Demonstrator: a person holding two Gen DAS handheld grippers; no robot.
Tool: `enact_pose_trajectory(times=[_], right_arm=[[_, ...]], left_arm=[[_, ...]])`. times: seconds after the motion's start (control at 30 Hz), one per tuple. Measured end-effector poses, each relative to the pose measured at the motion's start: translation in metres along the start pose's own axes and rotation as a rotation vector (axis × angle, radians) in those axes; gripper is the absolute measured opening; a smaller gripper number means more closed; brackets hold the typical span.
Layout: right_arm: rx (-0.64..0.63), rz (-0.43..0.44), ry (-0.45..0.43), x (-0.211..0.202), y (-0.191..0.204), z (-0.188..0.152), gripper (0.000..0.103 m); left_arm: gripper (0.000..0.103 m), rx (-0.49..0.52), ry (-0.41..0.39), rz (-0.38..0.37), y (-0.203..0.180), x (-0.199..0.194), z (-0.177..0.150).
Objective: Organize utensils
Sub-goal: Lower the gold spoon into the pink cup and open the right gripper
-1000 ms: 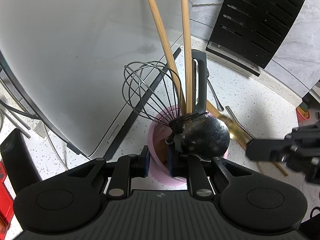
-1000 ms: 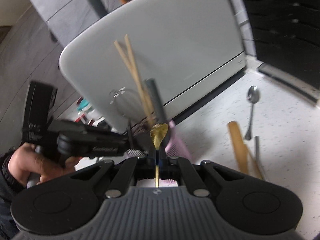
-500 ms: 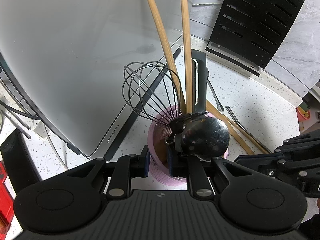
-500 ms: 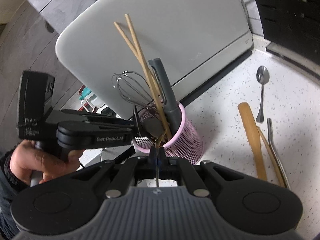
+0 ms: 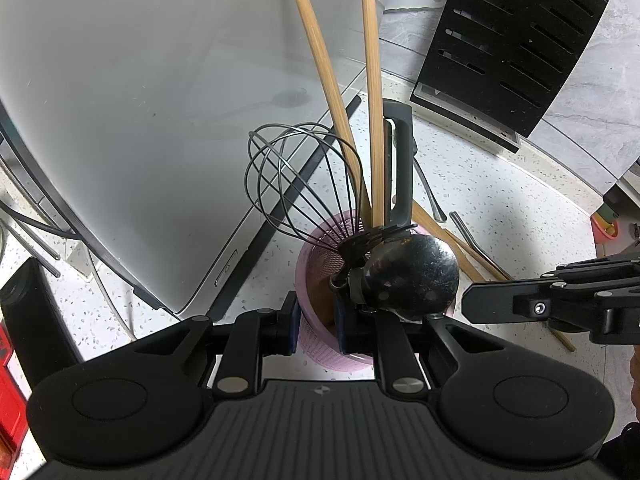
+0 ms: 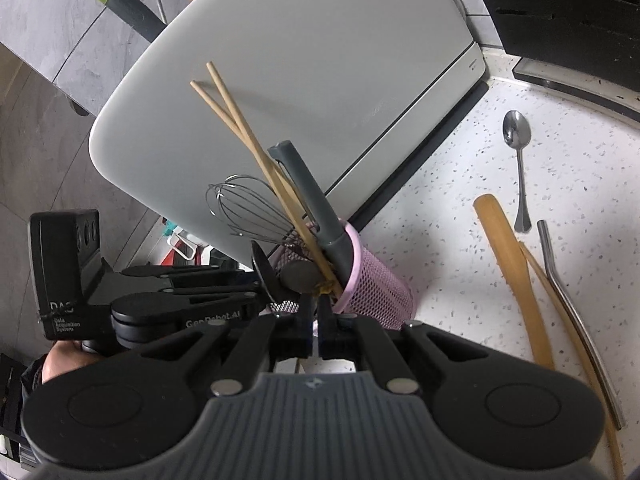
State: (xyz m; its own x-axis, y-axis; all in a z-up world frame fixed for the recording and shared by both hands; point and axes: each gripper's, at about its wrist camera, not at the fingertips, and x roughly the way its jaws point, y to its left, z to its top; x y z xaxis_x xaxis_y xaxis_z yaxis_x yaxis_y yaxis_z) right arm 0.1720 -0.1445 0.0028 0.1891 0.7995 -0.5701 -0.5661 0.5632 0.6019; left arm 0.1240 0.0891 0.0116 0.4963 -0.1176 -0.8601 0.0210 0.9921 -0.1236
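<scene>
A pink mesh cup (image 5: 316, 344) (image 6: 380, 288) stands on the speckled counter. It holds a wire whisk (image 5: 304, 184), two wooden chopsticks (image 6: 240, 120), a grey-handled tool (image 6: 308, 192) and a dark ladle (image 5: 412, 276). My left gripper (image 5: 316, 320) is shut on the cup's near wall, one finger inside and one outside. My right gripper (image 6: 316, 312) is shut at the cup's rim, with the end of a gold spoon (image 6: 326, 289) showing at its fingertips. The spoon's bowl is hidden inside the cup. In the left wrist view the right gripper (image 5: 466, 306) comes in from the right.
On the counter right of the cup lie a silver spoon (image 6: 518, 136), a wooden spatula (image 6: 508, 264), a thin wooden stick and a bent metal straw (image 6: 546, 244). A big white appliance (image 5: 160, 100) stands behind the cup, a black knife block (image 5: 508, 40) at the back right.
The right gripper rolled and carried the gold spoon from above the cup down into it, coming closer to the rim. The left gripper and the cup stayed put.
</scene>
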Motion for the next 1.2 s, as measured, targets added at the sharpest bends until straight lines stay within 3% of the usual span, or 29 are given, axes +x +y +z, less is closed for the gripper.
enact_pose_trajectory(times=[0.17, 0.37, 0.57, 0.7, 0.9, 1.2], right_arm=[[0.001, 0.023, 0.014, -0.011, -0.007, -0.004, 0.004], [-0.010, 0.036, 0.044, -0.026, -0.016, -0.020, 0.015], [-0.151, -0.015, 0.113, -0.028, -0.015, -0.041, 0.014], [-0.246, 0.006, 0.160, -0.013, -0.002, -0.058, 0.008], [-0.385, -0.050, 0.074, -0.012, 0.029, -0.063, 0.006], [-0.377, -0.068, -0.082, -0.020, 0.037, -0.040, 0.004]], left_arm=[[0.019, 0.001, -0.001, -0.001, 0.000, 0.000, 0.000], [0.019, 0.000, -0.004, -0.008, 0.000, -0.002, -0.001], [0.019, 0.000, -0.005, -0.007, 0.001, -0.002, -0.001], [0.019, -0.001, -0.003, -0.003, 0.000, -0.001, 0.000], [0.019, 0.000, -0.002, -0.002, -0.001, -0.001, 0.000], [0.019, 0.003, -0.002, 0.001, -0.001, 0.000, 0.000]])
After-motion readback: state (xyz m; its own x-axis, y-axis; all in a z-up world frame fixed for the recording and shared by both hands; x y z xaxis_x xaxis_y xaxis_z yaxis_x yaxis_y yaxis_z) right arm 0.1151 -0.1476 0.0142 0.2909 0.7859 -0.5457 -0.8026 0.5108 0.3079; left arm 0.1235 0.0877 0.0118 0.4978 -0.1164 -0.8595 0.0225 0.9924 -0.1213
